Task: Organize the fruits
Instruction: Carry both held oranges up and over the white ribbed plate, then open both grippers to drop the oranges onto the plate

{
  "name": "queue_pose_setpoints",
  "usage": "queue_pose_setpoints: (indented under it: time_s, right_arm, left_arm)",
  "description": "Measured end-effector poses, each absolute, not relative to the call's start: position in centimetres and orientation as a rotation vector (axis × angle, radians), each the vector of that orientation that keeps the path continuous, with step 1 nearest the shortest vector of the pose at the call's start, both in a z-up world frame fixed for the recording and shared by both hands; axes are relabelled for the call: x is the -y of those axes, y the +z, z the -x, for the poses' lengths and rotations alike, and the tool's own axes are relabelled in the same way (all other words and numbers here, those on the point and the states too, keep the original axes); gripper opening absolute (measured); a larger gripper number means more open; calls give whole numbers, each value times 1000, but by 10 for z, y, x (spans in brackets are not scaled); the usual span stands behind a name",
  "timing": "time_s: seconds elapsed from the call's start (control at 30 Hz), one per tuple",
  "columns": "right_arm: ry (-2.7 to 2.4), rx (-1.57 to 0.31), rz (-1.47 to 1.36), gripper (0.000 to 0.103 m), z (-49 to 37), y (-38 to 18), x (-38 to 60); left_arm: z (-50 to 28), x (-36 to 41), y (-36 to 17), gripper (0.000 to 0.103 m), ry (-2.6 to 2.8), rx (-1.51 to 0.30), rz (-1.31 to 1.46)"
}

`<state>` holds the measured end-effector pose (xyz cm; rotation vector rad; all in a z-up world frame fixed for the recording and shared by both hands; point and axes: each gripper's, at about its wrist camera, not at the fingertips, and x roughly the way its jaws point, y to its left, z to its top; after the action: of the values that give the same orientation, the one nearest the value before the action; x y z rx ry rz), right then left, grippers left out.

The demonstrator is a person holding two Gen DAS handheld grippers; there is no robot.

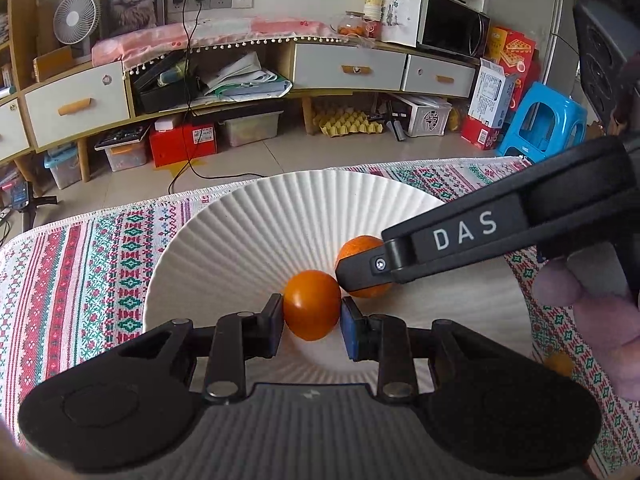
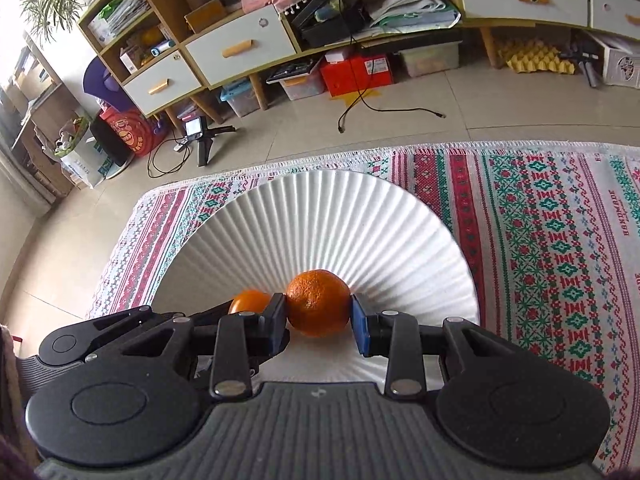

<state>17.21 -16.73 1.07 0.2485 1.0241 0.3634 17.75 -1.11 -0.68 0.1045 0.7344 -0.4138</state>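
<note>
Plate [image 2: 332,216] middle crowded: smooth orange [image 1: 312,305] and dimpled orange [image 2: 318,303] sit close side by side, each flanked by gripper pads. Right gripper [image 2: 319,316] arm crosses just beside left gripper [image 1: 310,320], blocking that side. Far half of plate is bare, patterned cloth [image 2: 560,240] on the right open.
</note>
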Motion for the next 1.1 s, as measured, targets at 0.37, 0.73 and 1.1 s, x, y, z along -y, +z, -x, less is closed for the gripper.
queue_pose_setpoints:
  time_s: [0.37,0.73,1.1]
  right_arm:
    - [350,-1021,-248,34,-177,13,164]
    - [331,-1016,-244,44,-178,17,165]
    - [320,-971,-227,63,-159,40,171]
  left_arm:
    - [-177,13,-7,33,-416,-712,-138]
    - [-172,15,-4,67,-431,-704,-162]
    - [-155,1,12,92,-393,-708,-127]
